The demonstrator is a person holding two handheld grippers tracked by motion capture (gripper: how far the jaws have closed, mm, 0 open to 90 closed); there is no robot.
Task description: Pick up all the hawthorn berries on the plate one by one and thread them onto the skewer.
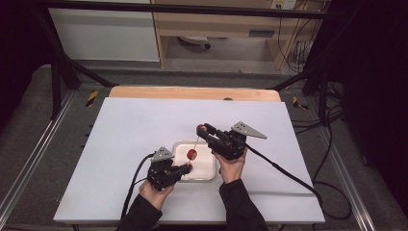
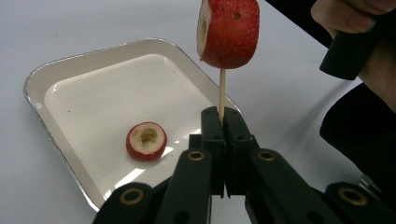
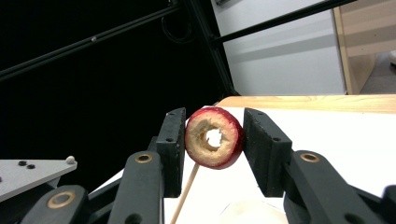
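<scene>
Fruit pieces are counted at three in all, red-skinned with pale flesh and hollowed centres. On the white table (image 1: 120, 144) a single shallow white tray (image 1: 208, 174) is set near the front edge, roughly midway between the left and right edges. Two hand-held grippers are seen, each held by one hand.

At the left, the left gripper (image 1: 186, 168) is held at the tray's front-left corner. In the left gripper view its jaws are seen pressed tight together on the lower end of one thin wooden skewer (image 2: 222, 93), which is held upright. A thick fruit section (image 2: 229, 31) is threaded on the skewer well above the jaws, with a small hole visible in its red skin. Below and to the left, a second fruit piece (image 2: 146, 141) is lying cut face up on the tray floor, apart from the skewer. In the high view the threaded piece is seen over the tray's middle.

At the right, the right gripper (image 1: 203, 129) is held above the tray's back edge. In the right gripper view a ring-shaped fruit slice (image 3: 214, 137) is seen between its jaws, touching the left jaw; a narrow gap is visible at the right jaw, so a firm grasp cannot be confirmed. The skewer's upper end is seen just beneath that ring.
</scene>
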